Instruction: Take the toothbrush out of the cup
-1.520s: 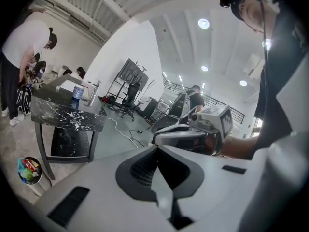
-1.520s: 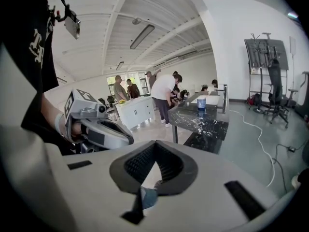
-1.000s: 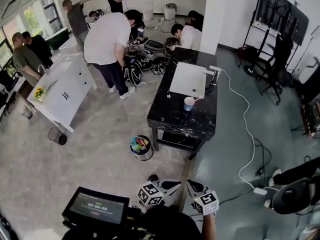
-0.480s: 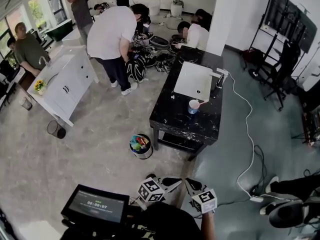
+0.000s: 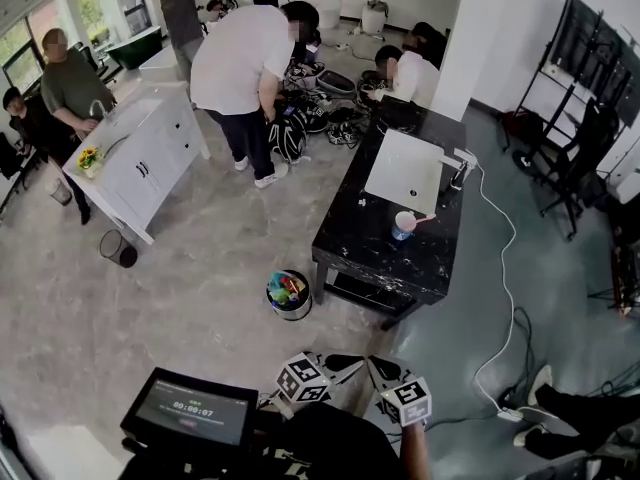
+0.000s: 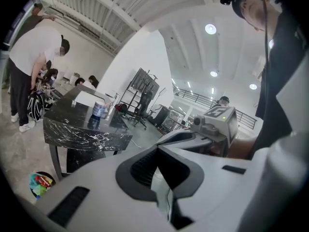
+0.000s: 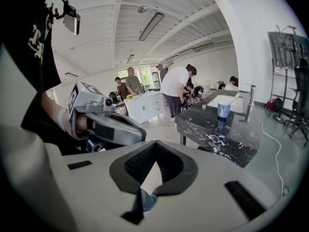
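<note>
Left claw point(image 6: 157, 148) and right claw point(image 7: 155, 144) are both closed on nothing, side by side, well apart from the bench point(image 5: 370, 243). There the toothbrush point(image 5: 426, 219) leans in the cup point(image 5: 403, 226), nearer the bench's right edge than its left.

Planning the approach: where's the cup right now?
Head view, right of centre: the cup stands on the black table, just on the near side of the white sink.
</note>
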{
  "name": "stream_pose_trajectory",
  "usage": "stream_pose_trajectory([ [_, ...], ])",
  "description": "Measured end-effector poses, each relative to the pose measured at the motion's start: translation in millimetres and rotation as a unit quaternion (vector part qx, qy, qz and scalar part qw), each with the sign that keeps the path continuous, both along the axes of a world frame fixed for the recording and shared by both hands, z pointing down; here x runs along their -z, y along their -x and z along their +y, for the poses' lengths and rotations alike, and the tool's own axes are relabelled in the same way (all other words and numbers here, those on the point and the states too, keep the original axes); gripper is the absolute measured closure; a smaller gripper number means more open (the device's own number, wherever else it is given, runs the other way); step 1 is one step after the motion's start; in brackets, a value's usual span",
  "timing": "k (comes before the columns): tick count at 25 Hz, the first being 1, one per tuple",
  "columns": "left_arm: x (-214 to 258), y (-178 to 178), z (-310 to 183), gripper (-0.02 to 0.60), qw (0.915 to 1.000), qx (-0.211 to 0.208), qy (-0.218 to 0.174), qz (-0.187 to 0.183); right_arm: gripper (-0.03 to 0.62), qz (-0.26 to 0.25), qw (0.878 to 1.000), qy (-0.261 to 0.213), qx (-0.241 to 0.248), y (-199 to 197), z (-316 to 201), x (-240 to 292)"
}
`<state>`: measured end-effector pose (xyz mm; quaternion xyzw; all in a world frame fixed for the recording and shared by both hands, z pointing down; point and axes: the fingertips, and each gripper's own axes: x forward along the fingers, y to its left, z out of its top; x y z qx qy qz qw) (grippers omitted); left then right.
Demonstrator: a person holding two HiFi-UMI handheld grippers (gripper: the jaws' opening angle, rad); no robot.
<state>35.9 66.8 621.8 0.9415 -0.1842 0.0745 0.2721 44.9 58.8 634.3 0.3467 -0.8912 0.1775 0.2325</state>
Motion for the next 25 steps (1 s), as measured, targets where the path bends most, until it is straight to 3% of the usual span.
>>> stream_pose_trajectory([
  [10, 0, 38, -55, 0.577, 0.9998, 0.018, 0.001, -0.006, 0.606, 0.000, 1.000, -0.003, 0.024, 41, -56, 2],
  [25, -4, 101, -110, 0.577, 0.9996, 0.027, -0.001, -0.009, 0.606, 0.000, 1.000, 0.002, 0.019, 93, -107, -6],
])
